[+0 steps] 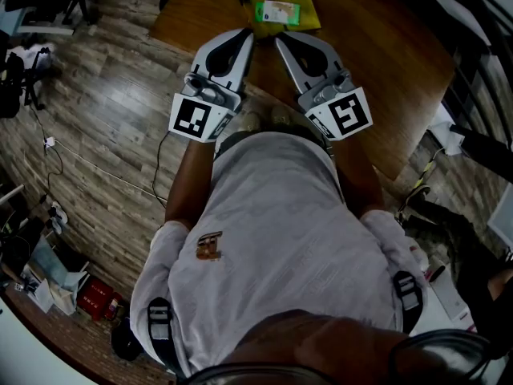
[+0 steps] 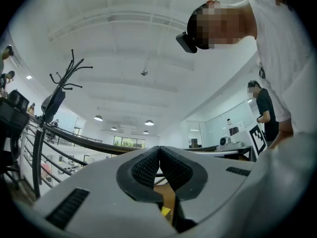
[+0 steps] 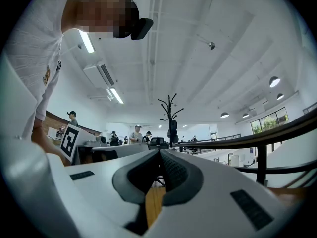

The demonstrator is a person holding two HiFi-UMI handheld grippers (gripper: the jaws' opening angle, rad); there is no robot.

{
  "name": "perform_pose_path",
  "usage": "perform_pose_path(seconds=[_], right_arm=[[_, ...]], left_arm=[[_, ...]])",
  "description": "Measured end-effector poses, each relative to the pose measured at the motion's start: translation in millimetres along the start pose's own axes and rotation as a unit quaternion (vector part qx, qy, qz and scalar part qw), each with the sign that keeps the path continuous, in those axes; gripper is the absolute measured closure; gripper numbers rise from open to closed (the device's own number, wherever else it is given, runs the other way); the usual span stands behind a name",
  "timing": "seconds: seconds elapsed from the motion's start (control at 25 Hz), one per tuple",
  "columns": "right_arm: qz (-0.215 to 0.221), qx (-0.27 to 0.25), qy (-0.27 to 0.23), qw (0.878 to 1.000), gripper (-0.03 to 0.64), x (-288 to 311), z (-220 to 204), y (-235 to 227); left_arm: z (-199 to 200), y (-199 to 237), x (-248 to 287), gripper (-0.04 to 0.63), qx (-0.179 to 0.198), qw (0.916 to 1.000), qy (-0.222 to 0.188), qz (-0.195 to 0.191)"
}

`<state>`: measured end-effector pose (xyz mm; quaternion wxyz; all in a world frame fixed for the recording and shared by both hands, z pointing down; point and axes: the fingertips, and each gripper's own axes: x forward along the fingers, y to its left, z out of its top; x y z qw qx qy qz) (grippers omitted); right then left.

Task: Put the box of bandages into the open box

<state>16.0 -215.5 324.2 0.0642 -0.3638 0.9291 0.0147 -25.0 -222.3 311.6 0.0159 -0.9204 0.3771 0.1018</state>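
Left gripper (image 1: 244,35), right gripper (image 1: 283,38): jaws together, empty, over the tabletop (image 1: 377,62). Green bandage box (image 1: 278,12) lies within the yellow box (image 1: 309,16) at the far edge; fits either stowed or merely resting there

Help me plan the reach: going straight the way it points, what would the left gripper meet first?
Probably the green box of bandages lying on the yellow item, just ahead of the left gripper; height is unclear.

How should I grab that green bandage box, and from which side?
Probably from above, with jaws across the narrow width of the green bandage box. It lies flat, face up, on the yellow surface, so its long edges look reachable.
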Motion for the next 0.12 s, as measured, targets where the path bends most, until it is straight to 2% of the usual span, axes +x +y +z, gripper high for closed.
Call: perform_pose_path(seconds=[0.12], right_arm=[[-0.001,-0.001,-0.001,1.000,0.584,0.4,3.2,-1.3]], left_arm=[[1.6,0.3,1.2,0.575,-0.001,1.0000,0.000,-0.001]])
